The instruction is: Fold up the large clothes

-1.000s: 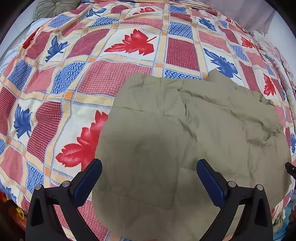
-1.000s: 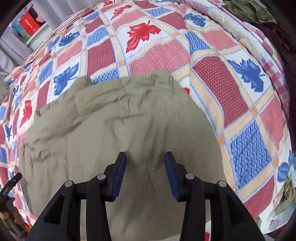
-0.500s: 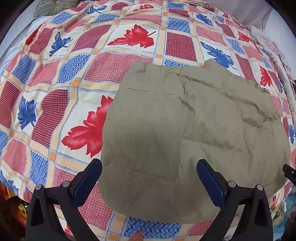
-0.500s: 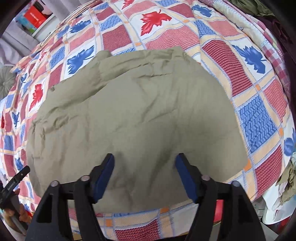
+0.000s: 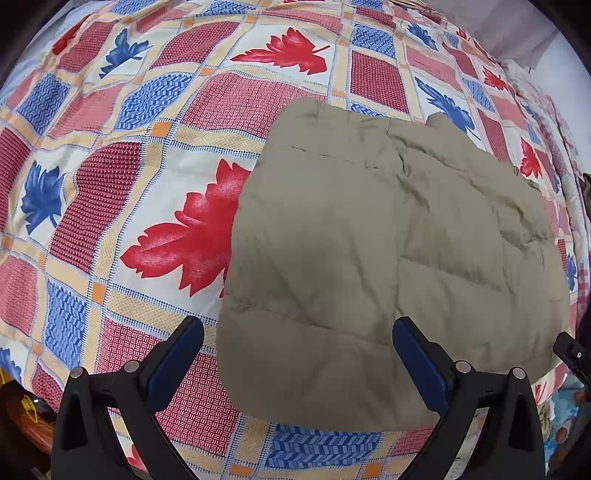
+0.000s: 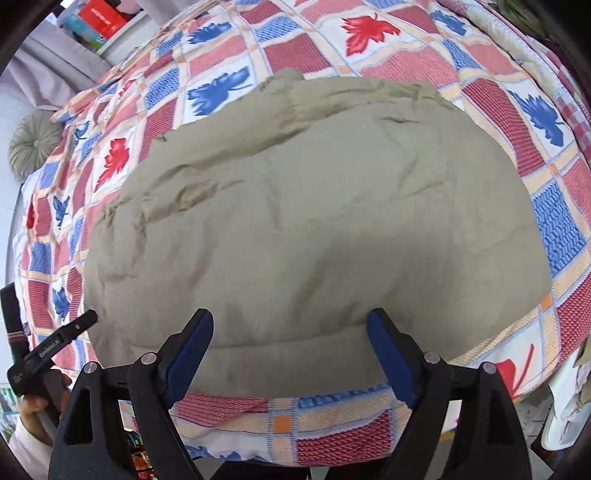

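Left wrist view takes in the bedspread (image 5: 110, 206), a patchwork of red and blue leaves, spreading ahead of me and off to every side. On it lies the olive garment (image 5: 388, 251), folded into a thick, puffy block straight ahead of my left gripper (image 5: 297, 365) and running off toward my right. My left gripper hangs above its near edge with the jaws spread wide, holding nothing; its left finger is over bare bedspread, its right finger over the cloth.

From the right wrist, the same garment (image 6: 314, 221) fills the space ahead of my right gripper (image 6: 290, 354), whose jaws are also spread wide and empty over the near hem. At the far left of this view sits a round grey cushion (image 6: 31, 146), and behind it a red box (image 6: 101, 16), perhaps on a shelf – the edge is too warped to be sure
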Tool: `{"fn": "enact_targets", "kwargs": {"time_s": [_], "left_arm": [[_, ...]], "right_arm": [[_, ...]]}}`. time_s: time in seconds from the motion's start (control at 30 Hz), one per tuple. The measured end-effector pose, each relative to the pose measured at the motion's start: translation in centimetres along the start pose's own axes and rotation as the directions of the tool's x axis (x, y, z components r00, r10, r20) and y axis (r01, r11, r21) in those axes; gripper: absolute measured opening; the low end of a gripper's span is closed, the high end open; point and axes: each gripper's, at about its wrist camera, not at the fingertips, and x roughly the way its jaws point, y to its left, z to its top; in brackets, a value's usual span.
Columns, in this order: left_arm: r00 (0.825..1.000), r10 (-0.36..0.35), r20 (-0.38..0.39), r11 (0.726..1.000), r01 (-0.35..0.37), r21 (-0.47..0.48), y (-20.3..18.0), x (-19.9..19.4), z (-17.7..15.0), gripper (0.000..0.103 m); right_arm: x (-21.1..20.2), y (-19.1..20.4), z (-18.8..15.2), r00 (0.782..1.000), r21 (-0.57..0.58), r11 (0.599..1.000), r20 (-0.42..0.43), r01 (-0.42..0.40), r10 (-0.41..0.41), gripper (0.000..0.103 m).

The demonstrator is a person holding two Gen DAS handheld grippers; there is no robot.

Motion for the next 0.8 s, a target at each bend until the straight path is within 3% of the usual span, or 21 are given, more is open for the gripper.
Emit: {"fn": "enact_targets", "kwargs": {"time_s": [0.13, 0.33, 0.43, 0.53, 0.67, 0.73, 0.8], "left_arm": [[0.997, -0.078, 0.015, 0.996, 0.078, -0.039, 2.6, -0.2, 0.8, 0.102], [0.967, -0.253, -0.034, 0.968, 0.252, -0.021, 5.5, 1.1, 2.9, 0.102], [0.925, -0.368, -0.094, 0.93, 0.367, -0.033, 6.2, 2.9, 3.7, 0.102], [0.872, -0.465, -0.152, 0.885, 0.46, -0.067, 6.3, 5.3, 4.5, 0.102], [0.843, -0.497, -0.205, 0.866, 0.498, -0.054, 5.0, 8.3, 5.6, 0.102], [0.806, -0.552, -0.215, 0.831, 0.553, -0.059, 4.1, 8.9, 6.4, 0.102], [0.757, -0.614, -0.223, 0.784, 0.619, -0.057, 2.8, 9.1, 6.9, 0.102]], "right_arm": [[0.0, 1.7, -0.2, 0.999, -0.042, 0.998, 0.011, -0.042, 0.043, 0.087], [2.0, 3.4, 0.1, 0.989, -0.073, 0.992, -0.119, -0.1, 0.091, 0.087], [2.5, 3.8, -0.2, 0.988, -0.079, 0.993, -0.128, -0.091, 0.081, 0.087], [3.1, 4.0, -0.4, 0.987, -0.08, 0.993, -0.139, -0.086, 0.075, 0.087], [3.6, 4.1, -0.3, 0.987, -0.086, 0.993, -0.151, -0.077, 0.063, 0.087], [3.7, 4.1, -0.4, 0.986, -0.089, 0.993, -0.155, -0.074, 0.059, 0.088], [3.7, 4.1, -0.4, 0.986, -0.096, 0.993, -0.157, -0.073, 0.057, 0.088]]}}
